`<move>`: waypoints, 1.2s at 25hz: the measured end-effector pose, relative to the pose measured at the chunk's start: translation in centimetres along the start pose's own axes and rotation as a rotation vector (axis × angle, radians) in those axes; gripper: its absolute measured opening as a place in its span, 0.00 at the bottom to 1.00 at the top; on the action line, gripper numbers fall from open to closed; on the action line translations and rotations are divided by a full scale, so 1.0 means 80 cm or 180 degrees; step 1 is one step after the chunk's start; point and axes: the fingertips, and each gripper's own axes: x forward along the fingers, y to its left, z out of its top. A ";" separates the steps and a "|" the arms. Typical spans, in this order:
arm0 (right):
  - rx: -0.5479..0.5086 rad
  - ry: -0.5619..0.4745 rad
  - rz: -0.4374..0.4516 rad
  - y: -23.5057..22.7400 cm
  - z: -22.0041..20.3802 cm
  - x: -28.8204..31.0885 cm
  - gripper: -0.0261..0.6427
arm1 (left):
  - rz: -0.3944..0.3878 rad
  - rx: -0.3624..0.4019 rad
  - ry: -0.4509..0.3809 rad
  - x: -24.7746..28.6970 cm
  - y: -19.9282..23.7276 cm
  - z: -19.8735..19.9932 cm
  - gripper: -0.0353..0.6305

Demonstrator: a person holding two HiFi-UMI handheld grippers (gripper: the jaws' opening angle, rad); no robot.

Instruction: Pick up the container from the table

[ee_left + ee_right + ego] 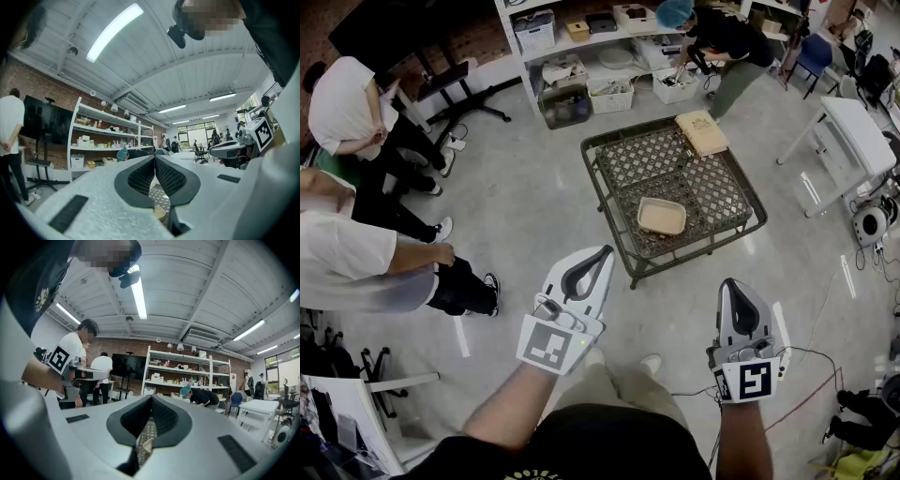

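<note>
A shallow beige container (662, 217) lies near the front edge of a low dark lattice table (623, 159). Both grippers hang level over the floor, short of the table and touching nothing. My left gripper (607, 249) is shut and empty, pointing toward the table's near left corner. My right gripper (730, 281) is shut and empty too, below the table's near right corner. In the left gripper view the jaws (154, 157) meet, and a bit of the container (159, 212) shows beneath them. The right gripper view has the closed jaws (151, 396) above the container (146, 445).
A flat tan box (701, 132) rests on the table's far right corner. Two people (356, 122) stand at the left. A person in a teal cap (712, 37) bends by the shelves (581, 56) at the back. A white table (858, 131) and floor cables (811, 361) lie to the right.
</note>
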 end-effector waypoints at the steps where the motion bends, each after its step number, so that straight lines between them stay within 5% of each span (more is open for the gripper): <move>1: -0.0003 -0.0006 0.0007 -0.002 0.002 0.000 0.06 | 0.0010 -0.0008 -0.0001 0.001 -0.001 0.000 0.07; 22: 0.0105 -0.0159 0.0174 -0.060 0.000 -0.019 0.06 | 0.0181 0.0104 -0.0053 0.040 -0.043 0.008 0.07; 30: 0.0152 -0.0138 0.0172 -0.054 -0.003 0.026 0.06 | 0.0167 0.0085 -0.0013 0.055 -0.010 -0.002 0.07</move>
